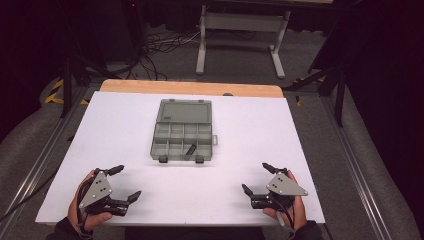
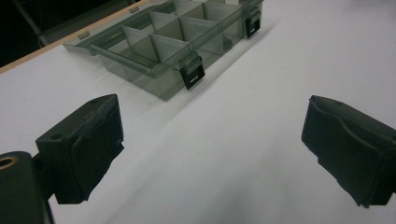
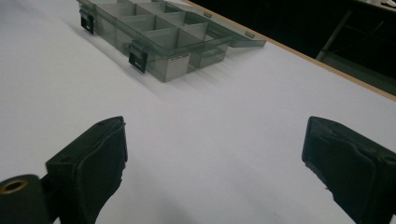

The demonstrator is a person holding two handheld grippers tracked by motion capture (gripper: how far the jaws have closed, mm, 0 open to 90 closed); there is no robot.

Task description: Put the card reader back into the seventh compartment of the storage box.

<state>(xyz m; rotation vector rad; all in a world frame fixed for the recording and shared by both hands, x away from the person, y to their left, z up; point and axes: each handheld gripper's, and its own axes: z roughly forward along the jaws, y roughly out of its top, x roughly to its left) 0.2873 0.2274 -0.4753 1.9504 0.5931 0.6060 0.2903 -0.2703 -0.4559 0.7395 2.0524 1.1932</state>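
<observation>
Open organiser box waits between two idle grippers

From above, the smoky translucent plastic compartment box (image 1: 181, 136) lies lid-open mid-sheet, a small dark piece (image 1: 190, 149) in one of its near cells; the gripper views show the box's black latches (image 2: 192, 75) but hide that piece. Near of the box, the left gripper (image 1: 125, 183) and right gripper (image 1: 255, 176) both stand spread wide, holding nothing, with bare white sheet (image 1: 120, 125) between them and the box, well inside the sheet's side edges
</observation>
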